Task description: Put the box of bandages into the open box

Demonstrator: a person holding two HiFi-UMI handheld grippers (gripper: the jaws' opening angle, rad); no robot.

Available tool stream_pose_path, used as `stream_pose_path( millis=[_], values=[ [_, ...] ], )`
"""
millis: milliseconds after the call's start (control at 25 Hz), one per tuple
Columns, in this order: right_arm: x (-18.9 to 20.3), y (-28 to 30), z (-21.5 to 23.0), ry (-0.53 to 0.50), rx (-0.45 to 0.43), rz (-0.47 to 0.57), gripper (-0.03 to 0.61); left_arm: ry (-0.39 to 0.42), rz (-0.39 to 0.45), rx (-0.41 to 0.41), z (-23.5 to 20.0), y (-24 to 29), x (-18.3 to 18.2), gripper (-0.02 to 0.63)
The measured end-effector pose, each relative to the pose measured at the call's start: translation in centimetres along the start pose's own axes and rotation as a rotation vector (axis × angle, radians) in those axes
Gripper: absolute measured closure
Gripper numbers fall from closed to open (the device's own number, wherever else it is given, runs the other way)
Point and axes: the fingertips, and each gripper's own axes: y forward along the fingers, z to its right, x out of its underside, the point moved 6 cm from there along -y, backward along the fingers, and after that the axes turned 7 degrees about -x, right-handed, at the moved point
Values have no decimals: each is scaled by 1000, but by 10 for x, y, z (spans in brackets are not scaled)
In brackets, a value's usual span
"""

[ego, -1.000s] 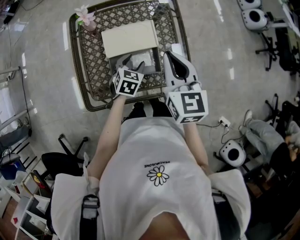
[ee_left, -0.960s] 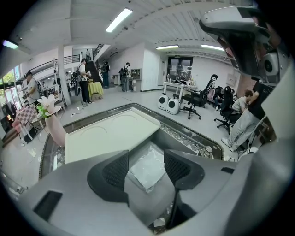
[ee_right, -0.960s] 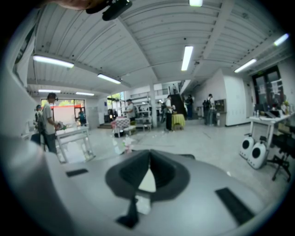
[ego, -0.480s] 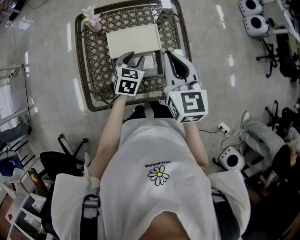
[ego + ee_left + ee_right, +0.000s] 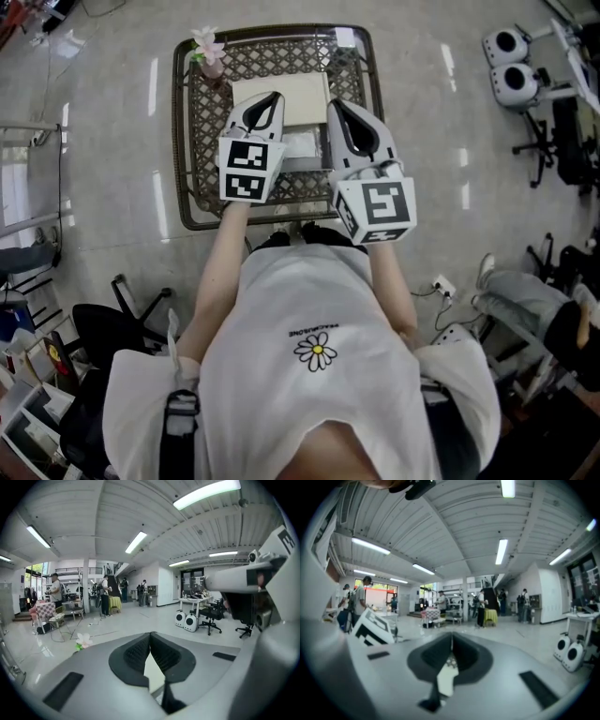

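Observation:
A white open box (image 5: 298, 146) with its lid (image 5: 281, 87) folded back lies on a dark wicker table (image 5: 185, 192). I see something pale inside it but cannot tell whether it is the box of bandages. My left gripper (image 5: 266, 97) is held above the box's left side, pointing forward, with jaws shut and nothing between them. In the left gripper view the left gripper (image 5: 151, 634) has its pads meeting at the tip. My right gripper (image 5: 336, 104) hovers over the box's right side, also shut and empty; the right gripper (image 5: 451, 637) looks the same in its own view.
A pink flower (image 5: 208, 43) stands at the table's back left corner, and a small white item (image 5: 345, 37) lies at the back right. White round machines (image 5: 511, 66), office chairs (image 5: 572, 122) and a seated person (image 5: 525, 291) are on the floor to the right.
My left gripper has lifted out of the open box and swung up to point forward, and its jaws have gone from wide to shut. The right gripper has stayed in place.

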Motion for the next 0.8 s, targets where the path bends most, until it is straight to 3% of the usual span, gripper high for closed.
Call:
stream_pose_path(
  millis=[240,440,800],
  values=[
    [-17,1,-12,-42,-33,45,548,23,215,-90,-14,-43,-65,592],
    [-21,0,-22,-49,-69,65,548,-20,379,-140,-18,-94,-96,594],
    [-29,-3,-35,-53,-91,106,548,-50,405,-322,-34,-141,-84,594]
  ],
)
